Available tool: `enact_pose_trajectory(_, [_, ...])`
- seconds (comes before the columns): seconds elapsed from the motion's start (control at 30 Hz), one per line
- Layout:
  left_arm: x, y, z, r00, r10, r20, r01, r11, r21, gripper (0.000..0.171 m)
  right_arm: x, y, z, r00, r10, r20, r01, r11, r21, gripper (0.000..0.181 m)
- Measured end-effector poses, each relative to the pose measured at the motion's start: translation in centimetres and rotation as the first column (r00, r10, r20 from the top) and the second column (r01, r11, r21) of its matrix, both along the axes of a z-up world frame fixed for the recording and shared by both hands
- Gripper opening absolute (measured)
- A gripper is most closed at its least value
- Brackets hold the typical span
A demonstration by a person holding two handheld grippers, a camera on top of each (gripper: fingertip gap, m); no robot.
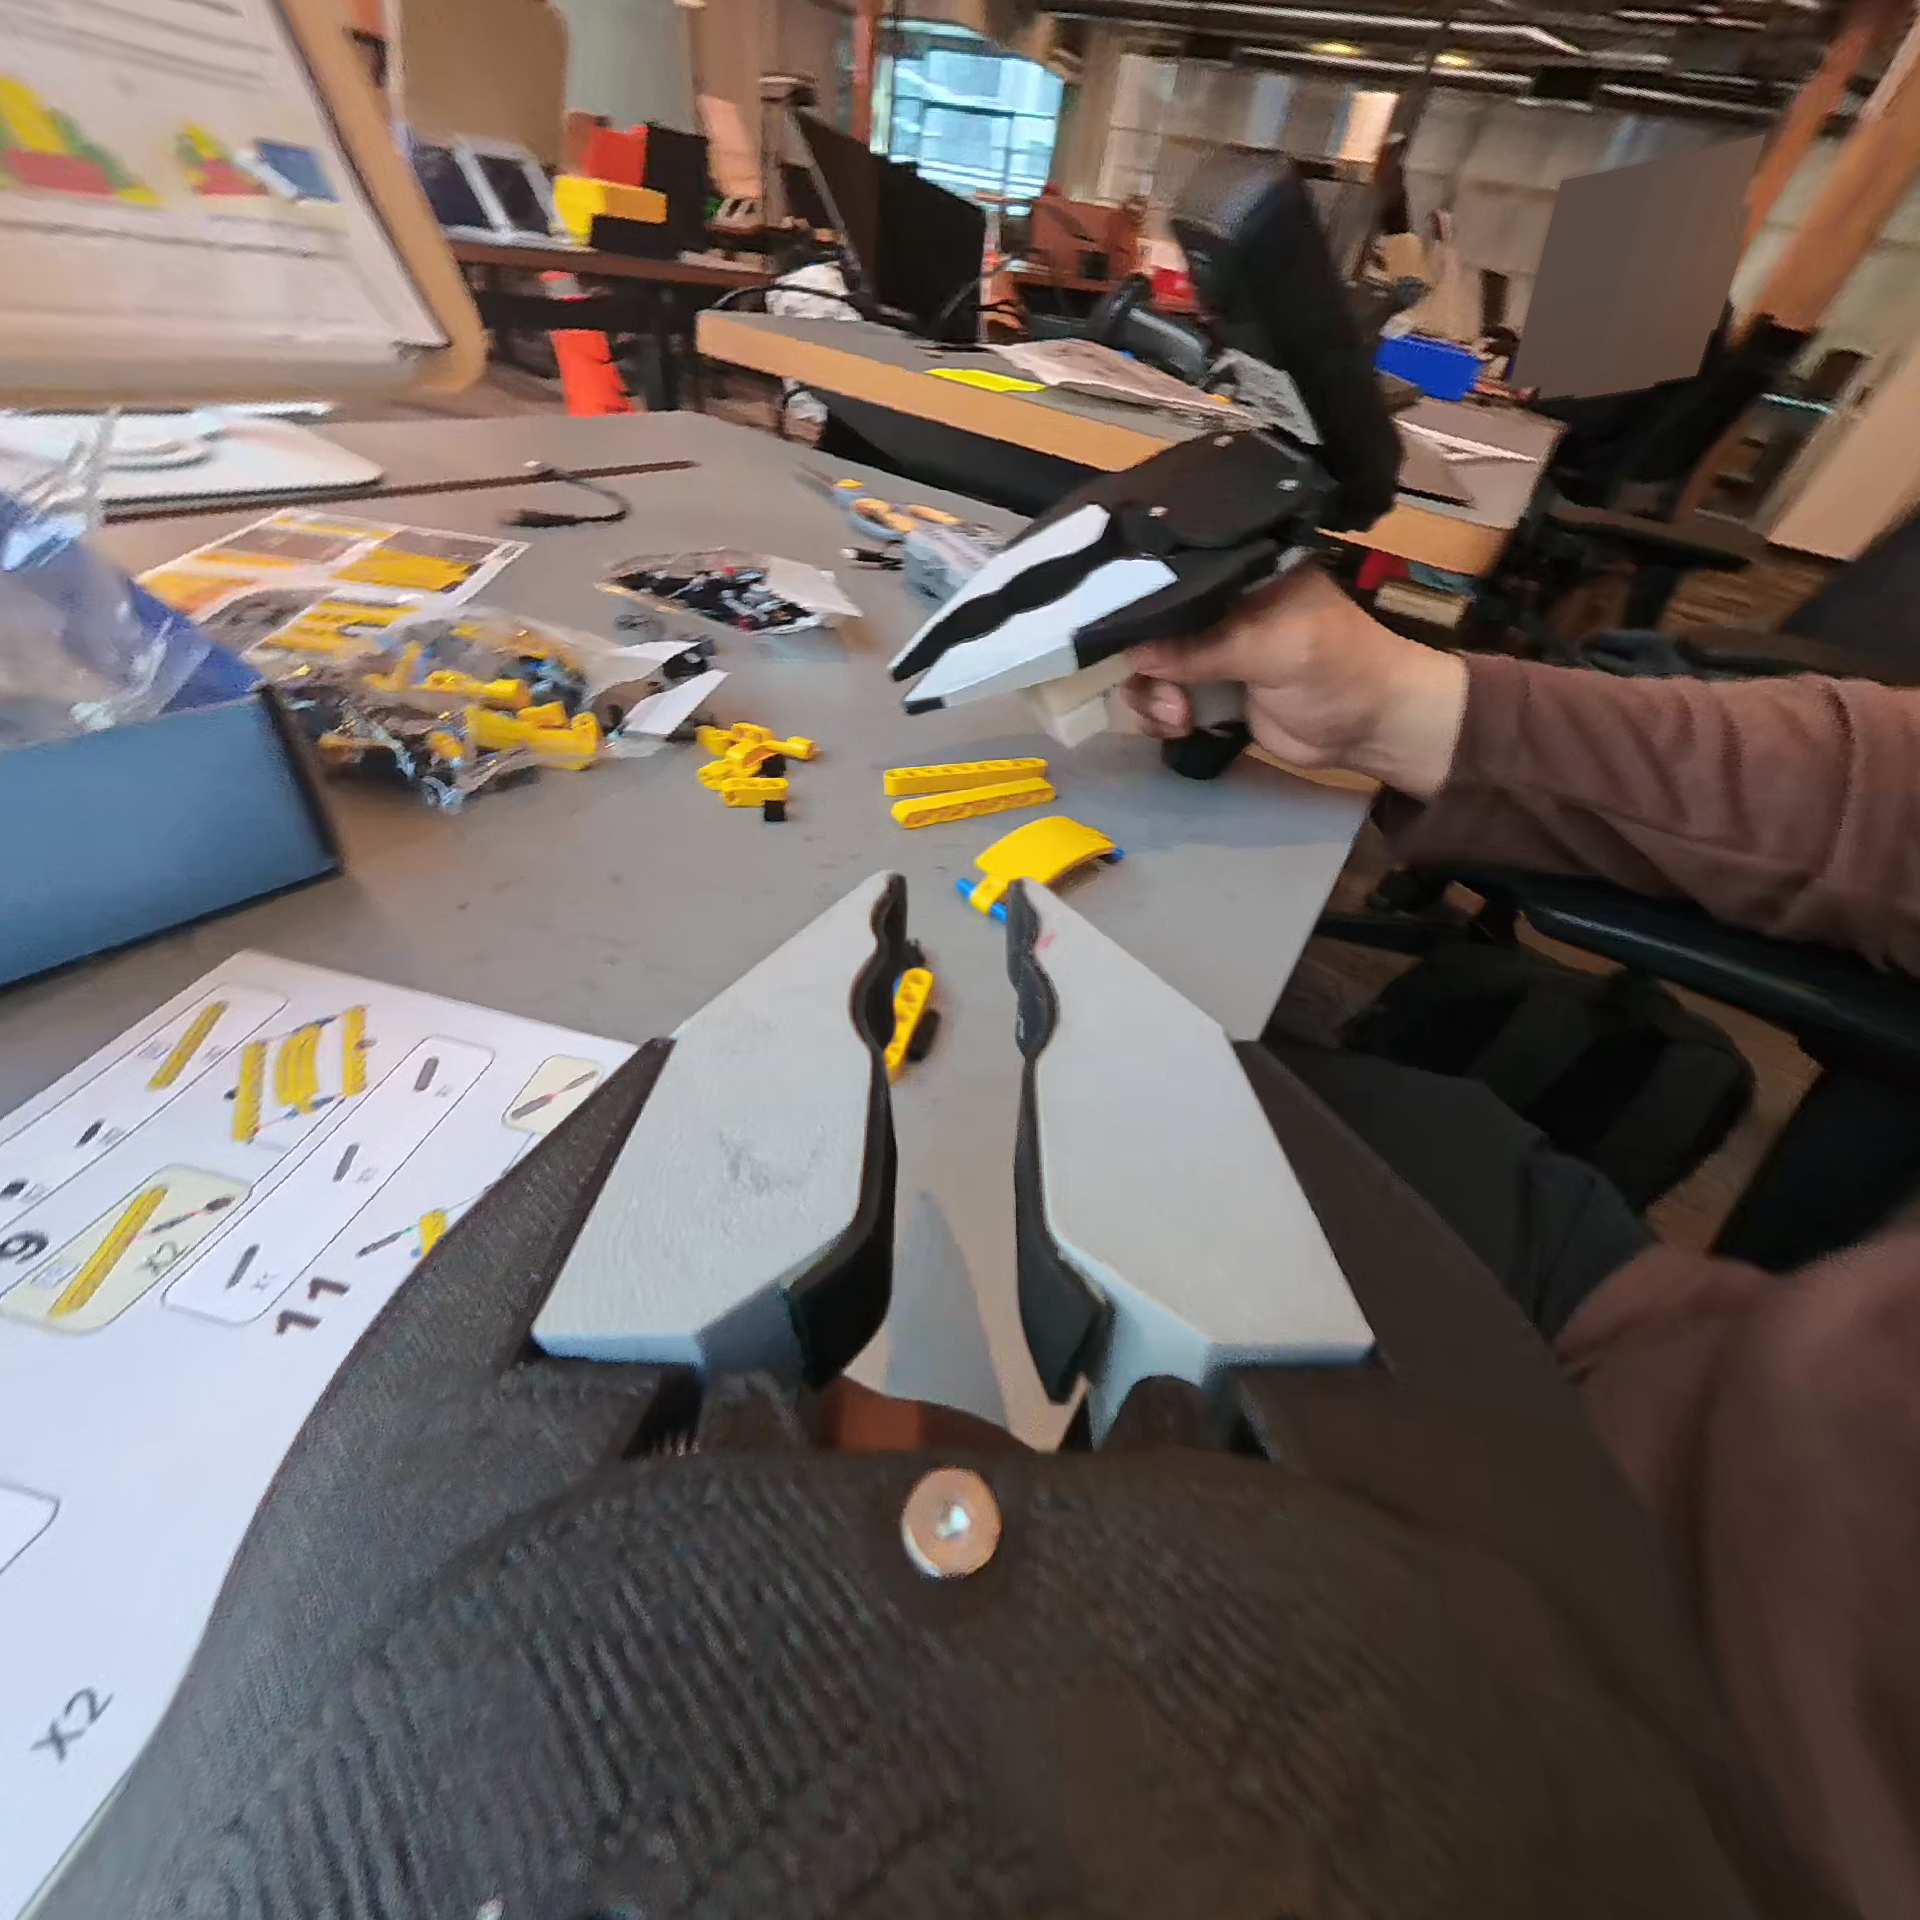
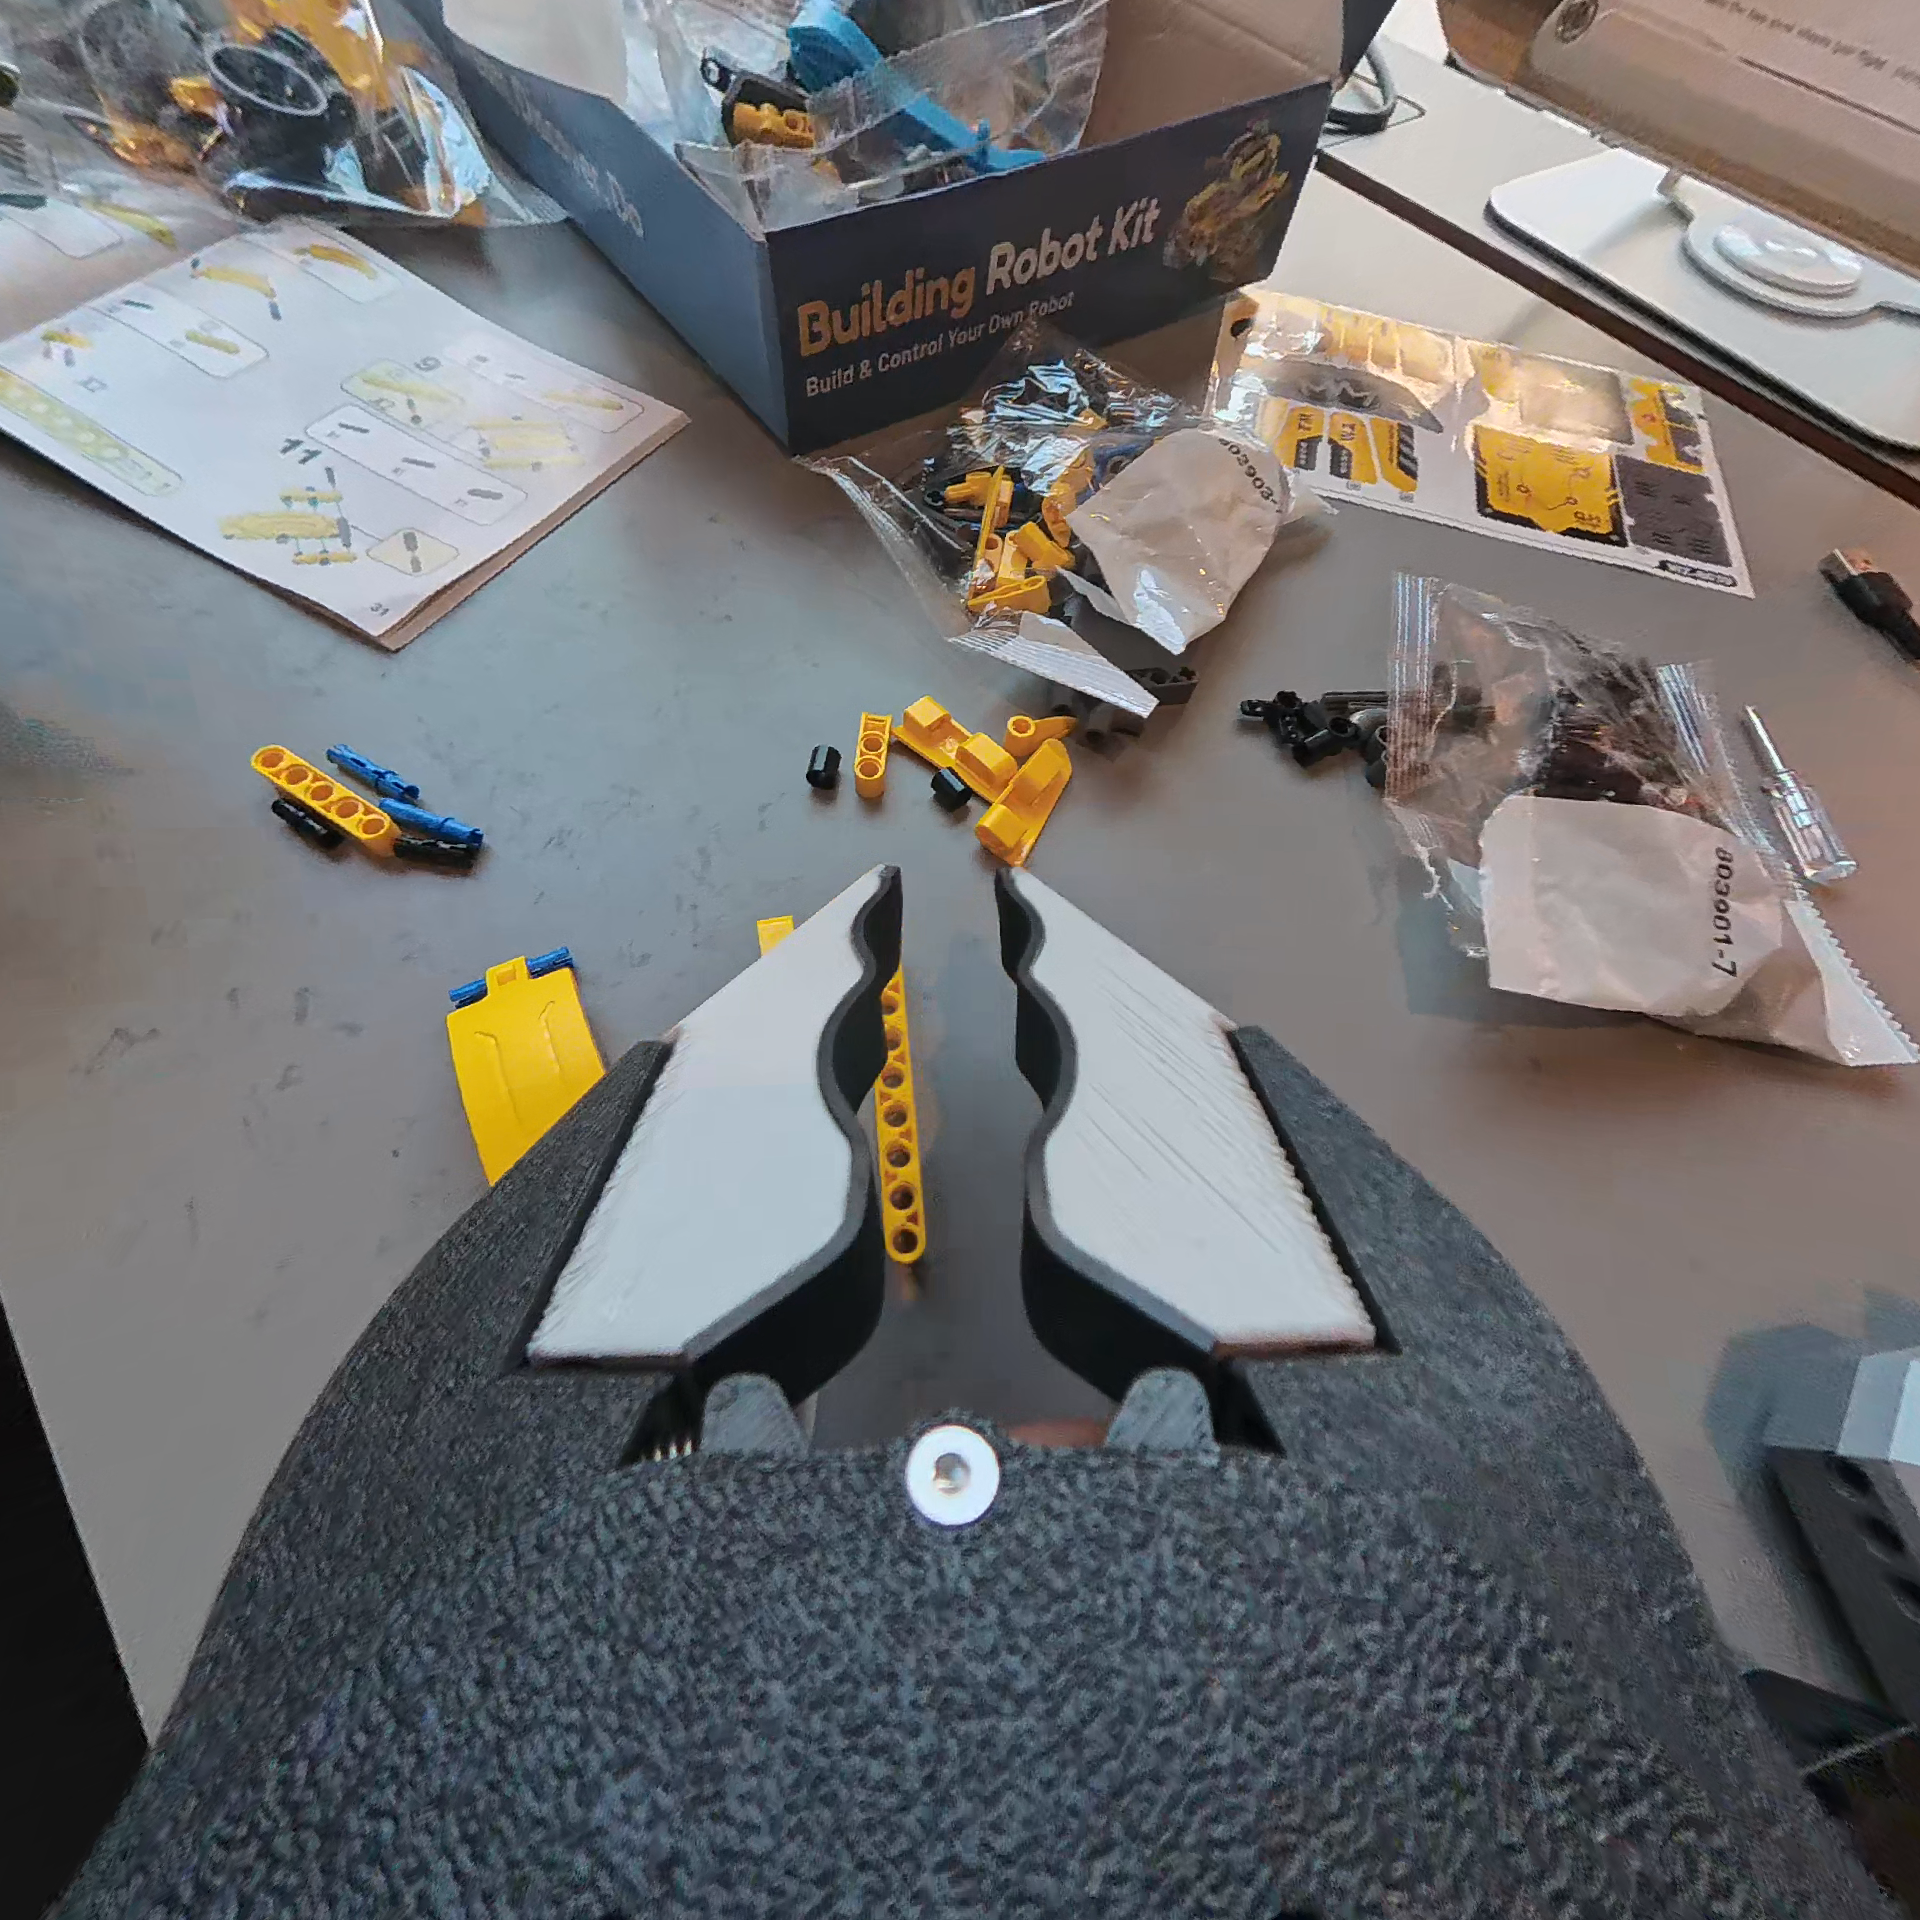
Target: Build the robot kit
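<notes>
My left gripper [image 1: 954, 891] is open and empty, low over the grey table [image 1: 623, 883]. A short yellow beam with black pins [image 1: 909, 1013] lies between its fingers, close to the left pad. A yellow curved panel with blue pins [image 1: 1044, 847] lies just past the tips, and two long yellow beams [image 1: 966, 790] lie beyond it. My right gripper [image 2: 948, 878] is open and empty above a long yellow beam [image 2: 896, 1122] that lies partly under its left finger. It also shows in the left wrist view [image 1: 914, 686], held by a hand. The panel [image 2: 525, 1060] lies to its left.
A blue kit box [image 2: 987, 281] stands at the back, an open booklet [image 2: 312, 416] beside it. Bags of parts [image 2: 1091, 530] [image 2: 1579, 790], a loose yellow pile [image 2: 977, 769], a beam with pins [image 2: 322, 795], a sticker sheet [image 2: 1486, 447] and a screwdriver [image 2: 1797, 800] lie around. Some 20 cm of space lies between my two pairs of fingers. My right gripper is the nearer one to the screwdriver [image 2: 1797, 800]: about 25 cm, against 40 cm.
</notes>
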State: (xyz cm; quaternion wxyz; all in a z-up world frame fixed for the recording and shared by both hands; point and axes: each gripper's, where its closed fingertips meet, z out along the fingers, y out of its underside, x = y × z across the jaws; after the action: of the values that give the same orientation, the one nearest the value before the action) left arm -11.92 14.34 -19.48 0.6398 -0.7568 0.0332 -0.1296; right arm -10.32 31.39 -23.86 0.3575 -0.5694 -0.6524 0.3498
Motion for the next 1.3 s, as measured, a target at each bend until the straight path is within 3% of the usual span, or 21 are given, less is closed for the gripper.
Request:
enact_pose_trajectory(0.13, [-1.3,0.5,-0.4,0.996,0.088,0.033,-0.086,0.995,-0.043,0.013,-0.2,-0.1,-0.4,1.0,0.006,0.023,-0.006,1.0,0.01,0.018])
enact_pose_trajectory(0.37, [-1.9,0.9,-1.1,0.99,0.104,0.097,-0.094,0.99,-0.103,0.013,-1.9,-0.4,-0.3,0.999,0.048,0.016,-0.049,0.998,0.03,0.016])
enact_pose_trajectory(1.1, [-1.6,1.0,-1.4,0.992,0.078,0.103,-0.064,0.989,-0.131,0.013,-4.7,-0.3,-2.2,0.985,0.097,0.142,-0.096,0.995,-0.014,0.015])
enact_pose_trajectory(1.3, [-1.7,1.2,-1.9,0.991,0.084,0.1,-0.067,0.984,-0.166,0.013,-3.4,-3.0,0.6,0.977,0.211,-0.023,-0.211,0.977,-0.04,0.013])
